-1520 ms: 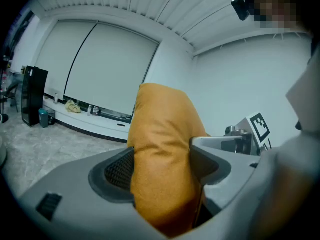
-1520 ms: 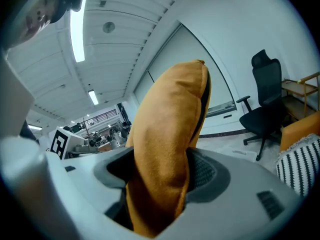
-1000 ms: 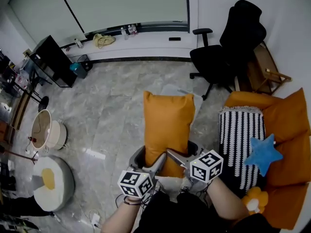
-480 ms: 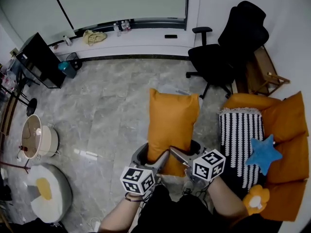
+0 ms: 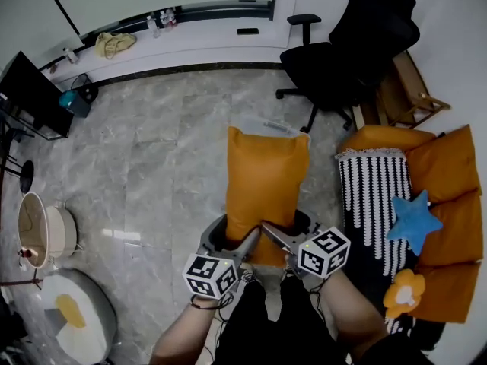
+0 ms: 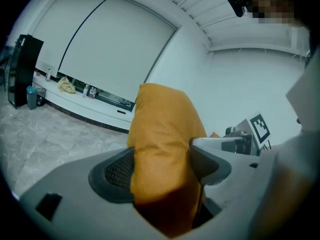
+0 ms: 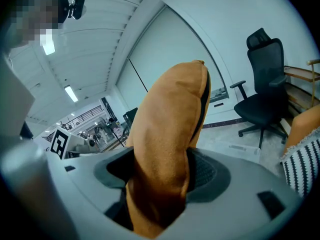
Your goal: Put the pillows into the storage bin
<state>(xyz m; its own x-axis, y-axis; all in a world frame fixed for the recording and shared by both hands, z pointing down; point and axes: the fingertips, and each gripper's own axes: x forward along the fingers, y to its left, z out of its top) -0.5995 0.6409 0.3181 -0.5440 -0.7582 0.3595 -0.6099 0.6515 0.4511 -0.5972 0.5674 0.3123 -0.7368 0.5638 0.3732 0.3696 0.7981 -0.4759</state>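
Both forearms reach forward side by side from the person's body, with the left tongs [image 5: 232, 240] and right tongs [image 5: 288, 230] level with each other. Each pinches the near edge of the orange pillow [image 5: 266, 175], pads pressed into its fabric from both sides. The pillow stretches straight ahead of the tongs, and just past its far edge shows what seems to be the storage bin's [image 5: 268, 125] pale rim; right of the right tongs a striped pillow [image 5: 377, 196] lies on an orange sofa [image 5: 449, 173], with a black office chair [image 5: 335, 59] farther off.
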